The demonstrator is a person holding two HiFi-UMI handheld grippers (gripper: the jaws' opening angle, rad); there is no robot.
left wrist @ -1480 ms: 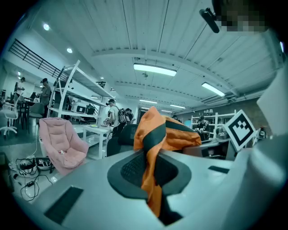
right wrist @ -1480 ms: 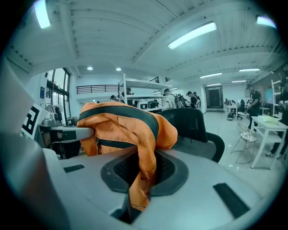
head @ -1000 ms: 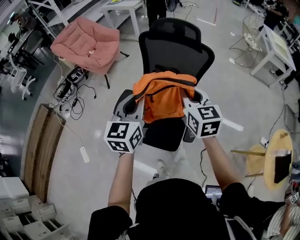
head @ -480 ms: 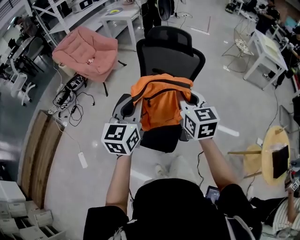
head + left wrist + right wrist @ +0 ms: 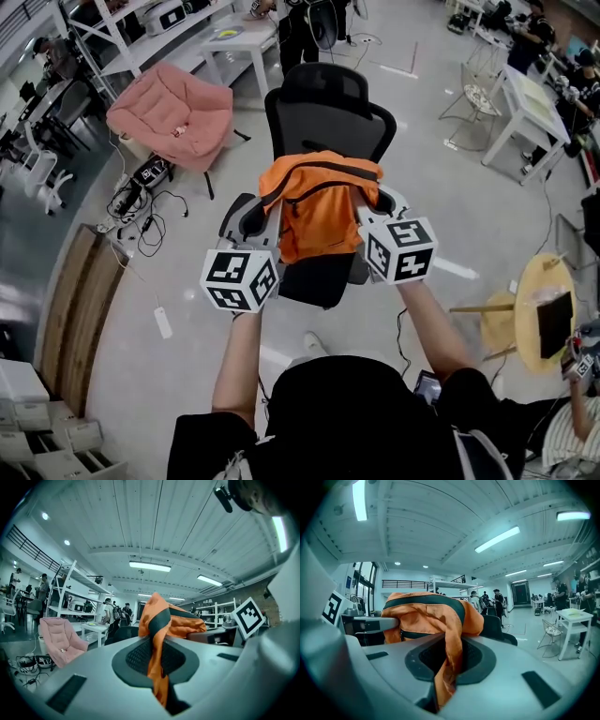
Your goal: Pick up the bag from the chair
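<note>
An orange bag with black trim hangs in the air in front of a black mesh office chair, above its seat. My left gripper is shut on the bag's left edge; a fold of orange and black fabric is pinched between its jaws. My right gripper is shut on the bag's right edge, with orange fabric caught between its jaws. The bag bulges between the two grippers in the right gripper view.
A pink padded chair stands at the back left, with cables and a power strip on the floor beside it. White tables are at the right and back. A round yellow stool sits at the right. People stand far off.
The bag has risen slightly with both grippers, and the view has drawn back from the chair. Both grippers keep their hold.
</note>
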